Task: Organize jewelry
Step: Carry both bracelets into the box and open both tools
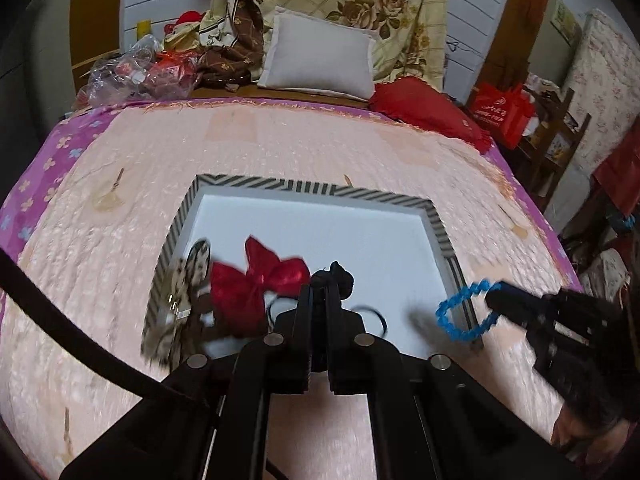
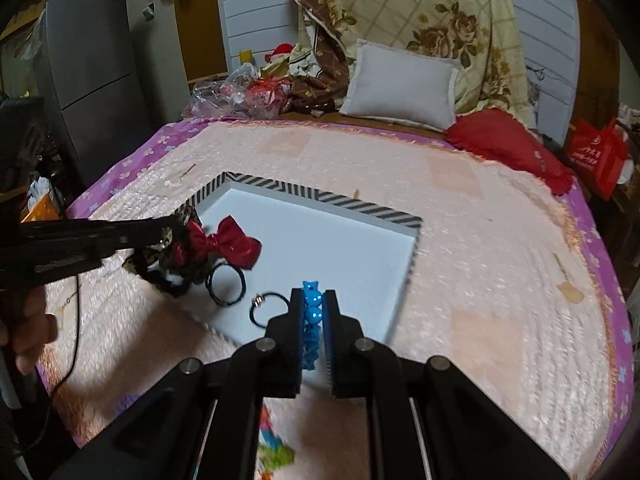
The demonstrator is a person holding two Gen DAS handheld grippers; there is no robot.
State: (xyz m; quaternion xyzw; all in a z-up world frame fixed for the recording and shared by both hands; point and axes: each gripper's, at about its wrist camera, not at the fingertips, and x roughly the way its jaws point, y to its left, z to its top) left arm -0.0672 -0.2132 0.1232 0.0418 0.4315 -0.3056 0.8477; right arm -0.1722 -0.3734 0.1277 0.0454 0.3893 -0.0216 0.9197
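Note:
A white tray with a striped rim (image 1: 260, 183) (image 2: 320, 196) lies on the pink bedspread. My left gripper (image 1: 319, 280) is shut on a black hair accessory (image 1: 340, 274) from which a red bow (image 1: 260, 280) (image 2: 224, 244) and a leopard-print piece (image 1: 188, 280) hang, at the tray's left side. My right gripper (image 2: 313, 296) is shut on a blue bead bracelet (image 2: 311, 308) (image 1: 464, 312) over the tray's near right edge. Two black hair ties (image 2: 226, 282) (image 2: 268, 308) lie in the tray.
The bed holds a white pillow (image 1: 320, 60), a red cushion (image 1: 432, 108), a floral quilt (image 2: 420, 12) and plastic bags (image 1: 132, 72) at the back. A grey fridge (image 2: 92, 72) stands left, a red bag (image 1: 500, 108) on a wooden rack right.

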